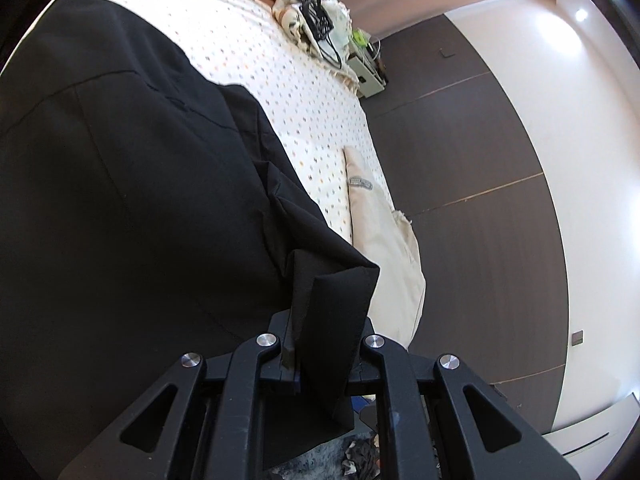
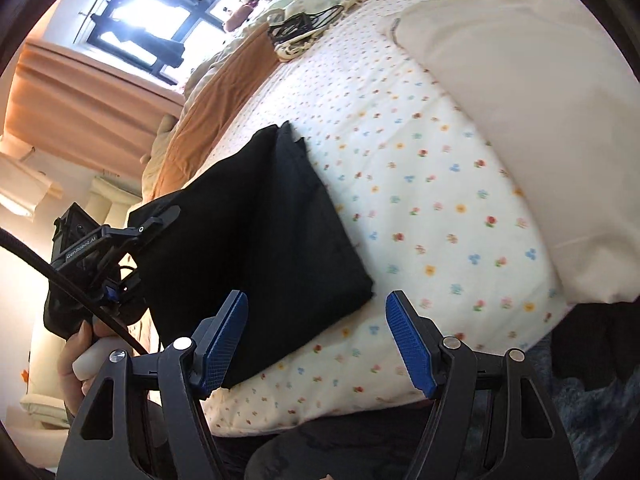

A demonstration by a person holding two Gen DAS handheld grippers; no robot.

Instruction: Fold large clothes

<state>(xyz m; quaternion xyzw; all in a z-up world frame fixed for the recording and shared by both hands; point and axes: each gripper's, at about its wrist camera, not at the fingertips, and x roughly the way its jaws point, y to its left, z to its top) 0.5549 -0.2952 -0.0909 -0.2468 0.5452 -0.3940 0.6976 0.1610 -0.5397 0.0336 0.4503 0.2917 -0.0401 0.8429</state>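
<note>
A large black garment point(image 1: 140, 200) lies partly folded on the flowered bed sheet point(image 1: 280, 80). My left gripper point(image 1: 320, 344) is shut on a doubled corner of it, and the cloth stands up between the fingers. In the right wrist view the same black garment point(image 2: 272, 240) lies as a folded slab, with its left edge lifted by the left gripper point(image 2: 168, 216), held in a person's hand point(image 2: 76, 360). My right gripper point(image 2: 316, 300) is open just above the garment's near corner. Its blue pads point(image 2: 224, 340) hold nothing.
A cream pillow point(image 2: 520, 120) lies on the bed to the right of the garment. A bundle of light cloth with black cables point(image 2: 304, 24) sits at the far end. The flowered sheet point(image 2: 420, 220) is bare between garment and pillow. A dark wardrobe wall point(image 1: 460, 140) runs beside the bed.
</note>
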